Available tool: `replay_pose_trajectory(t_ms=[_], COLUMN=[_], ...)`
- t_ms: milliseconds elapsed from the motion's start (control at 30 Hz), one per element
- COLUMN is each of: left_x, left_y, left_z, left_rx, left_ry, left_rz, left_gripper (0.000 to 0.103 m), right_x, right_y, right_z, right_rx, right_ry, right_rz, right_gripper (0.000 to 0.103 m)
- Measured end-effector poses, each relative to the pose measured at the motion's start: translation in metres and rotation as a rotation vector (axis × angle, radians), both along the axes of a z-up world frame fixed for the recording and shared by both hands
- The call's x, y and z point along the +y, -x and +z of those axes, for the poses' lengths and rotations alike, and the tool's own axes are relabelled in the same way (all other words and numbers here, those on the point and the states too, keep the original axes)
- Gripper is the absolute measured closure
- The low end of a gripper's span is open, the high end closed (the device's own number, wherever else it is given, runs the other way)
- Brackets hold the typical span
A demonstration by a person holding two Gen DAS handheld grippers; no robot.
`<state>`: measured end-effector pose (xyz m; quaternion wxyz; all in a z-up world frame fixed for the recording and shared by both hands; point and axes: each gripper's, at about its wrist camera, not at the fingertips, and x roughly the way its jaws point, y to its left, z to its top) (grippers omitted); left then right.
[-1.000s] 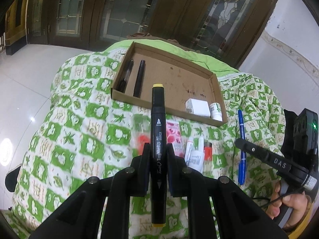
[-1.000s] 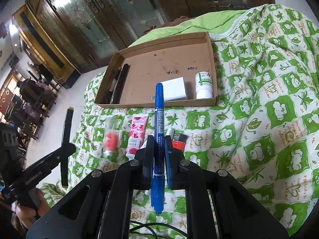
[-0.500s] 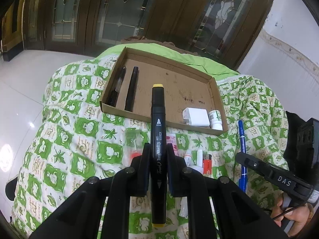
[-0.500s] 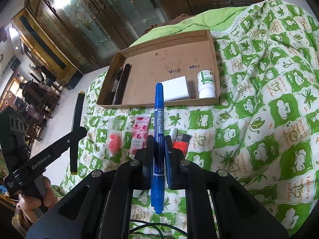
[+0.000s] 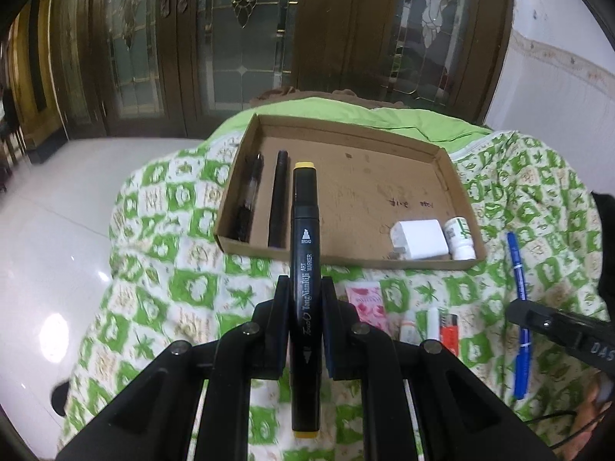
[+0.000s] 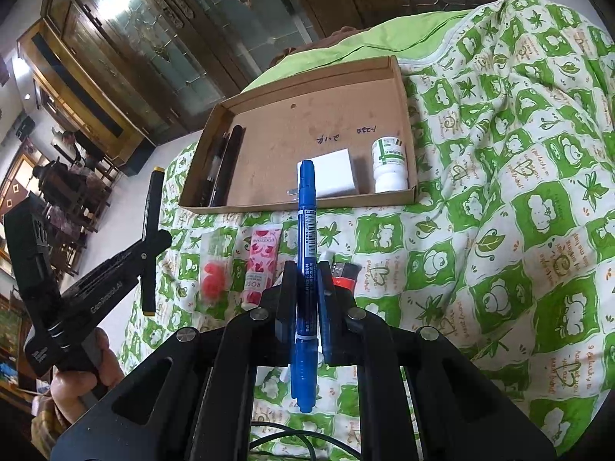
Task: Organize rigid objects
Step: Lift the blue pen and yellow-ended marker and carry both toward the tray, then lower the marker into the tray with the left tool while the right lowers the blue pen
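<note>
Left gripper (image 5: 305, 299) clamped on black art marker (image 5: 305, 253), yellow end caps, held above the green-patterned cloth (image 5: 184, 292) near the front wall of the cardboard tray (image 5: 346, 259). Right gripper (image 6: 306, 280) clamped on blue pen (image 6: 306, 230), also above the cloth, short of the tray. Tray holds two black pens (image 5: 265, 199) at left, white block (image 5: 421, 239) and small white bottle (image 5: 461, 238) at right. Pink tube (image 6: 261, 261) and red lighter (image 5: 449, 330) lie on the cloth
</note>
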<state>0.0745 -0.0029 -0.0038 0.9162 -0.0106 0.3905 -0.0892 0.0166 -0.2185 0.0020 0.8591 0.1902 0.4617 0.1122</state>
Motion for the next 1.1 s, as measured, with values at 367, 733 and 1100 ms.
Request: replay_pose_trajectory(t_ms=[367,733,1100], left_x=[-0.025,-0.039,-0.035], left_y=[-0.043,-0.085,-0.105], left_z=[0.009,0.014,0.012], left_rx=[-0.094,-0.1,-0.064], left_ry=[-0.041,0.003,0.047], left_rz=[-0.031,-0.078,-0.103], left_gripper=[0.09,0.09,0.09], right_x=[-0.014,-0.022,-0.02], right_y=[-0.024,-0.056,-0.097], right_z=[0.007,0.012,0.03], right_rx=[-0.022,-0.026,-0.078], right_ry=[0.033,0.054,0.095], right_rz=[-0.046,-0.081,-0.112], right_gripper=[0.094,0.094,0.094])
